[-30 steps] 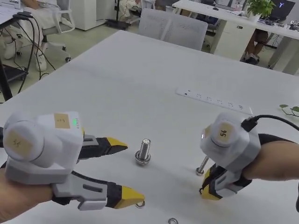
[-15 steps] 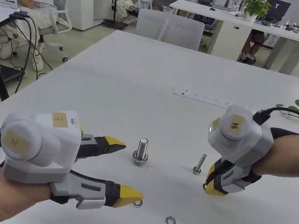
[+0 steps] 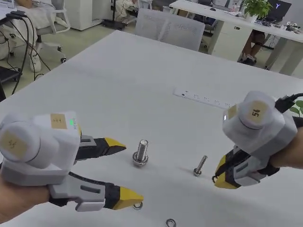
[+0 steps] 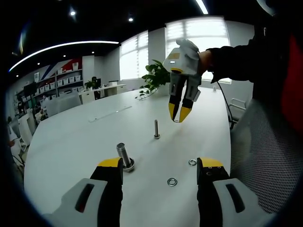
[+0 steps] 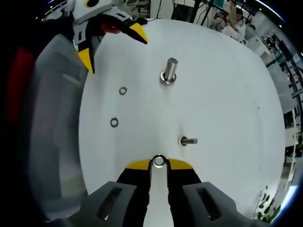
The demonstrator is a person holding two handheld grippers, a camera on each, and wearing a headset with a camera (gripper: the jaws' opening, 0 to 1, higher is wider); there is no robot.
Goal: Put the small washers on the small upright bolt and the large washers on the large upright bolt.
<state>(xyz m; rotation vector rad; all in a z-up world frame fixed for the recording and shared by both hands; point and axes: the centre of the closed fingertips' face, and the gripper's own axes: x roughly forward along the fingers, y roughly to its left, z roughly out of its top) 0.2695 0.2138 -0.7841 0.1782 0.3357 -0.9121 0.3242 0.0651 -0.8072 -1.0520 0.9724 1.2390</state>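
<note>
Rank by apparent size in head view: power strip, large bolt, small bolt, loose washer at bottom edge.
1. power strip, longest though farthest from the camera
2. large bolt
3. small bolt, thinner and shorter
4. loose washer, smallest

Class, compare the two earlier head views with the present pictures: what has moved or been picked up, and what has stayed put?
The right gripper has lifted and drawn right, away from the small bolt; its jaws are shut on a washer. The left gripper stays open beside the large bolt. The loose washers have not moved.
</note>
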